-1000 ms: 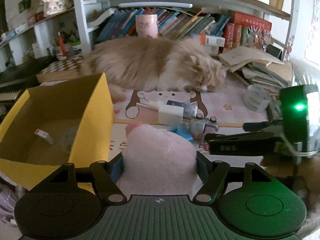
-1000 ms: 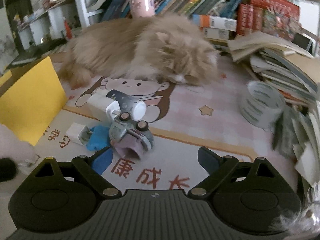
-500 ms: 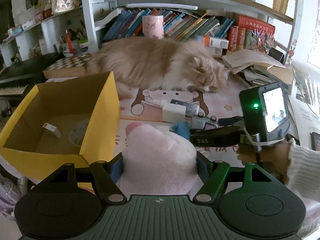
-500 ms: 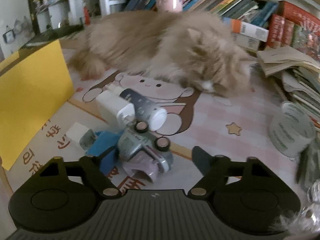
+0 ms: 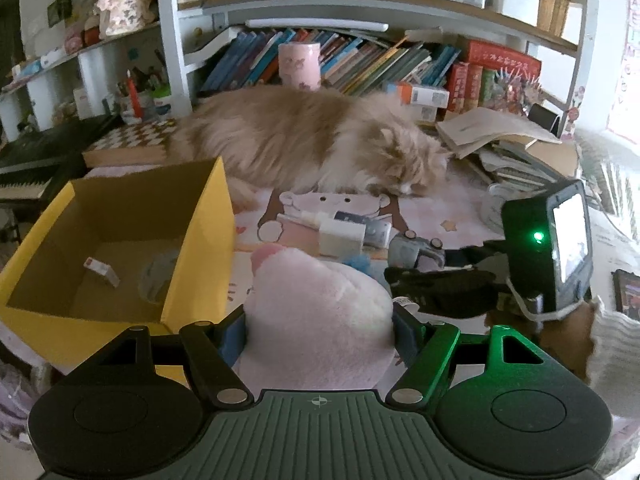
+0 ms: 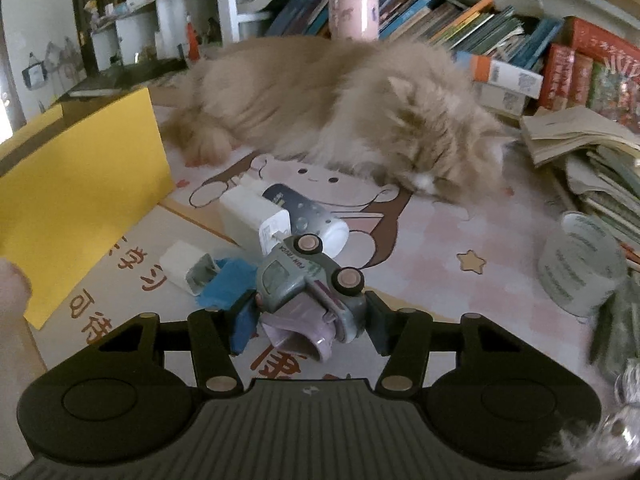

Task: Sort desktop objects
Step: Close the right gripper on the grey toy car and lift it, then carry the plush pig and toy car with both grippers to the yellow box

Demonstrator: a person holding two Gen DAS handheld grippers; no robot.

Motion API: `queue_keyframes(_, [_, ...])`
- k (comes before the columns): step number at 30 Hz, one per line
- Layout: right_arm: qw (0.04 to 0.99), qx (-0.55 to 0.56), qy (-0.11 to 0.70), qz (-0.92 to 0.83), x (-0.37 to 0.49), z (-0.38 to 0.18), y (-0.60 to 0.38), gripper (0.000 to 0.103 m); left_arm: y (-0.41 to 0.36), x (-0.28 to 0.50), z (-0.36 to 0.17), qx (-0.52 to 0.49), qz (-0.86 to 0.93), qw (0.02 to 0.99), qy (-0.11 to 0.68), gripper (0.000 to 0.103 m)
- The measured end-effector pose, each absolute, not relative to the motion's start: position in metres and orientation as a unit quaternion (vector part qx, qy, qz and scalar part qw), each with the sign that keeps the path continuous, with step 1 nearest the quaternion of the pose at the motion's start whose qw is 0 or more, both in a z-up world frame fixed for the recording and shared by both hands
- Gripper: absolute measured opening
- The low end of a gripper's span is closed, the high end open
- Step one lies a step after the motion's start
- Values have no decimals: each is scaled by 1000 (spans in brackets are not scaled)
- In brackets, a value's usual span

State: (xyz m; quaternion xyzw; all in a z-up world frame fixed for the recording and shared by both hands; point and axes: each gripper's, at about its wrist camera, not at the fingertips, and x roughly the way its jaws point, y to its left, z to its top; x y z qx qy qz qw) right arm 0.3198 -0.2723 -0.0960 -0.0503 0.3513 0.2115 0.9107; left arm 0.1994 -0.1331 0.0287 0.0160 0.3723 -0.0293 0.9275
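My left gripper [image 5: 320, 334] is shut on a pink plush toy [image 5: 316, 312], held just right of an open yellow cardboard box [image 5: 200, 248]. The box holds a small white item [image 5: 102, 271]. My right gripper [image 6: 306, 326] is open, its fingers on either side of a grey toy car [image 6: 308, 276] lying tipped over on the desk mat; the right gripper also shows in the left wrist view [image 5: 440, 284]. Beside the car lie a white charger [image 6: 248, 216], a dark tube with a white cap [image 6: 308, 220], a small white box [image 6: 188, 266] and a blue piece [image 6: 228, 284].
A fluffy tan cat [image 6: 340, 104] sleeps across the back of the mat. A roll of tape [image 6: 580, 264] and stacked books and papers [image 6: 592, 148] are at the right. Bookshelves [image 5: 360, 60] line the back. A keyboard [image 5: 36, 156] is at the far left.
My right gripper has moved forward and left until its fingers straddle the toy car. My left gripper has lifted the plush toy a little, still beside the box.
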Motion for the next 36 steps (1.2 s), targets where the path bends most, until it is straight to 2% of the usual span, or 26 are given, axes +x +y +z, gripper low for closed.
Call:
queue_keyframes(20, [928, 12, 336, 160, 238, -40, -293, 53, -117, 177, 45, 7, -85, 941, 328, 73])
queue_keyframes(36, [939, 29, 308, 149, 174, -3, -258, 53, -72, 147, 59, -11, -130, 947, 294, 73])
